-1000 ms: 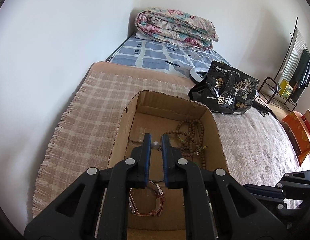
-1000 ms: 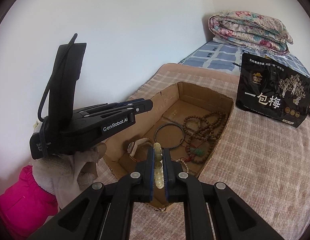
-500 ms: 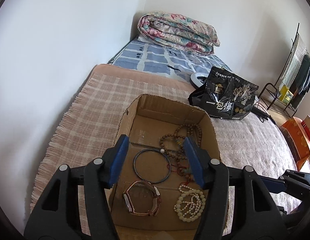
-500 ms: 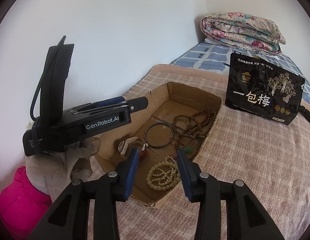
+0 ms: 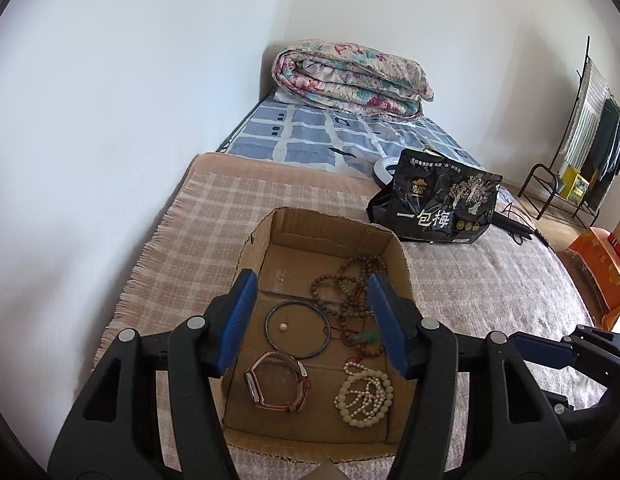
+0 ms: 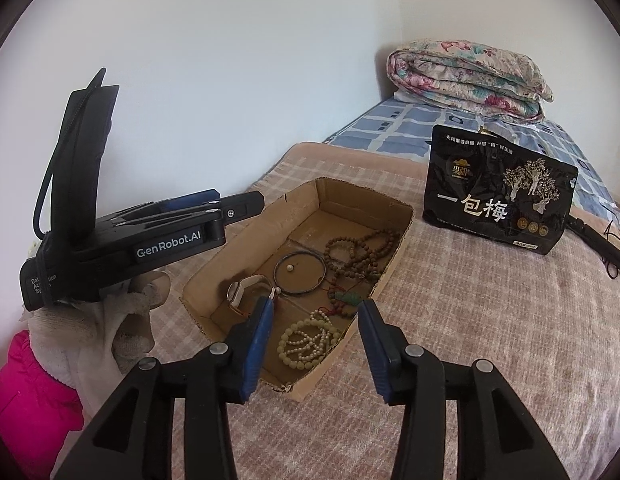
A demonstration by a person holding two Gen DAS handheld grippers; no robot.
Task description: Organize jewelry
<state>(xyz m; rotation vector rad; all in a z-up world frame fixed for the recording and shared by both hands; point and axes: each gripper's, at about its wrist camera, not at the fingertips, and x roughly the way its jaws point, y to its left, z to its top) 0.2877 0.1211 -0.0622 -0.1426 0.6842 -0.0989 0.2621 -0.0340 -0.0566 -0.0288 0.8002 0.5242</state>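
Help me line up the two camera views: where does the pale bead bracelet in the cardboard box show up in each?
Left wrist view: the pale bead bracelet lies in the box's near right corner, right of the watch.
Right wrist view: the bracelet sits low centre, between the open right gripper's fingers.
Shared landmark: the dark bangle ringing a single pearl.
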